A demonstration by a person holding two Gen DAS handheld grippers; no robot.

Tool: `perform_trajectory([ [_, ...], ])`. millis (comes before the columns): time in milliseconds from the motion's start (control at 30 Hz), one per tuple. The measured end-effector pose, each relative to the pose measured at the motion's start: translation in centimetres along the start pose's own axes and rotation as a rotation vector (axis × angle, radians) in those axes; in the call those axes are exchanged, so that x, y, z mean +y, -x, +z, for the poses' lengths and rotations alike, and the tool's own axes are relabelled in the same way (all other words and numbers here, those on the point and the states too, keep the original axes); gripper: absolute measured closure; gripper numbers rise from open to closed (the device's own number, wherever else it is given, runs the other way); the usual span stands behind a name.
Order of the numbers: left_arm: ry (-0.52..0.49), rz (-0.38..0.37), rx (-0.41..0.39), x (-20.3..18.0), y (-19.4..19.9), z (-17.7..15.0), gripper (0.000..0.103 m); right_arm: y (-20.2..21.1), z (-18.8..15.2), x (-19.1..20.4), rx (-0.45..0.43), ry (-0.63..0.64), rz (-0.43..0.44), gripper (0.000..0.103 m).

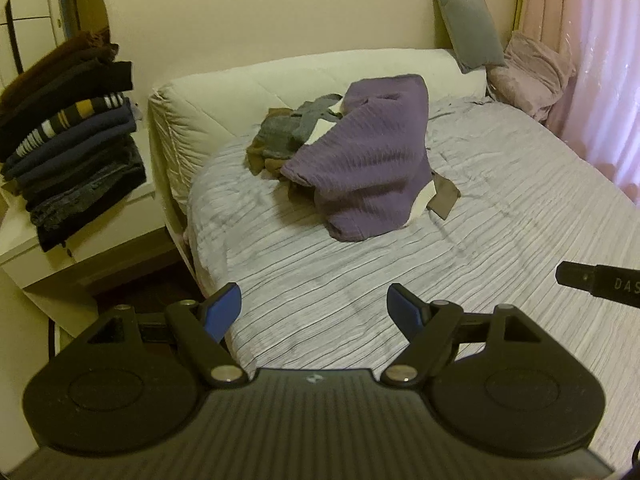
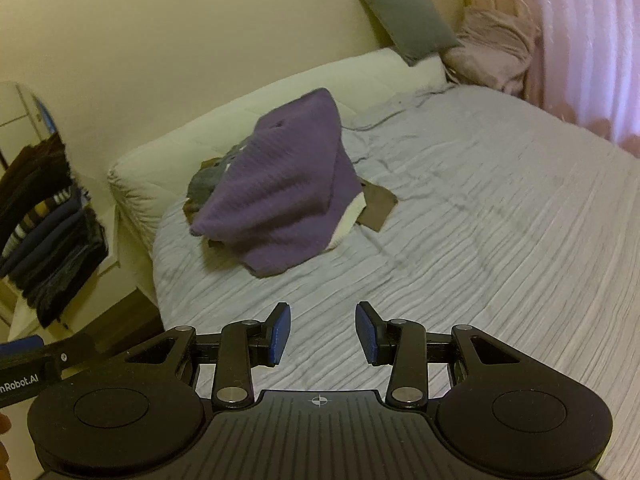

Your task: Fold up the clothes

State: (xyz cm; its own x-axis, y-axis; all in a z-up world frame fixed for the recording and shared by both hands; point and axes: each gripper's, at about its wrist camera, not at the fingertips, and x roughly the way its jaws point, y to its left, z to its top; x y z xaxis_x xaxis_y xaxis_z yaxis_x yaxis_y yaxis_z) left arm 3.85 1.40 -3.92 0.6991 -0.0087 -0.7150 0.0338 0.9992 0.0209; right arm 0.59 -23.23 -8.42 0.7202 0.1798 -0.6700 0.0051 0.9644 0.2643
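Note:
A heap of unfolded clothes lies on the bed, topped by a purple ribbed sweater (image 1: 368, 152) (image 2: 280, 196). Grey, brown and white garments (image 1: 288, 132) poke out from under it. My left gripper (image 1: 314, 312) hovers over the near part of the bedspread, well short of the heap, open with nothing between its blue pads. My right gripper (image 2: 323, 332) is also open and empty, its pads a hand's width apart, above the striped bedspread in front of the sweater. The right gripper's side (image 1: 600, 284) shows at the left wrist view's right edge.
A stack of folded dark clothes (image 1: 68, 140) (image 2: 44, 232) stands on a white side table (image 1: 36, 252) left of the bed. A cream headboard cushion (image 1: 224, 100), a grey pillow (image 1: 468, 28), a pink blanket (image 1: 532, 72) and pink curtains (image 1: 600, 60) lie beyond. The grey striped bedspread (image 2: 500, 240) stretches right.

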Motion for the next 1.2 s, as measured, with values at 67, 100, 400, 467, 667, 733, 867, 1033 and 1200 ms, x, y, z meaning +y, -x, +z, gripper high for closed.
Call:
perform_trajectory([
  [67, -0.006, -0.019, 0.008, 0.2, -1.3, 0.6, 0.026, -0.8, 0.4, -0.1, 0.006, -0.018, -0.011, 0.063],
  [100, -0.009, -0.029, 0.011, 0.3, -1.9, 1.0, 0.026, -1.3, 0.6, -0.2, 0.009, -0.027, -0.016, 0.063],
  [400, -0.057, -0.122, 0.058, 1.4, -9.0, 5.2, 0.026, -7.7, 3.2, -1.0, 0.052, -0.153, -0.041, 0.063],
  [467, -0.074, -0.14, 0.068, 1.6, -10.6, 6.3, 0.026, -9.2, 3.9, -1.1, 0.058, -0.182, -0.045, 0.063],
  [667, -0.108, -0.174, 0.097, 2.6, -15.7, 9.6, 0.026, -13.3, 5.3, -0.7, 0.078, -0.264, -0.03, 0.063],
  [733, -0.111, -0.185, 0.108, 3.0, -17.4, 10.6, 0.026, -14.6, 5.6, -0.7, 0.094, -0.307, -0.012, 0.063],
  [867, -0.092, -0.212, 0.138, 4.4, -20.6, 12.2, 0.026, -18.3, 6.2, -1.4, 0.151, -0.451, 0.067, 0.062],
  [1033, -0.042, -0.241, 0.188, 6.4, -25.0, 13.8, 0.026, -22.7, 6.3, -2.9, 0.172, -0.697, 0.126, 0.006],
  [1200, 0.01, -0.275, 0.245, 7.9, -29.5, 14.9, 0.026, -26.9, 6.5, -3.5, 0.169, -0.854, 0.169, 0.006],
])
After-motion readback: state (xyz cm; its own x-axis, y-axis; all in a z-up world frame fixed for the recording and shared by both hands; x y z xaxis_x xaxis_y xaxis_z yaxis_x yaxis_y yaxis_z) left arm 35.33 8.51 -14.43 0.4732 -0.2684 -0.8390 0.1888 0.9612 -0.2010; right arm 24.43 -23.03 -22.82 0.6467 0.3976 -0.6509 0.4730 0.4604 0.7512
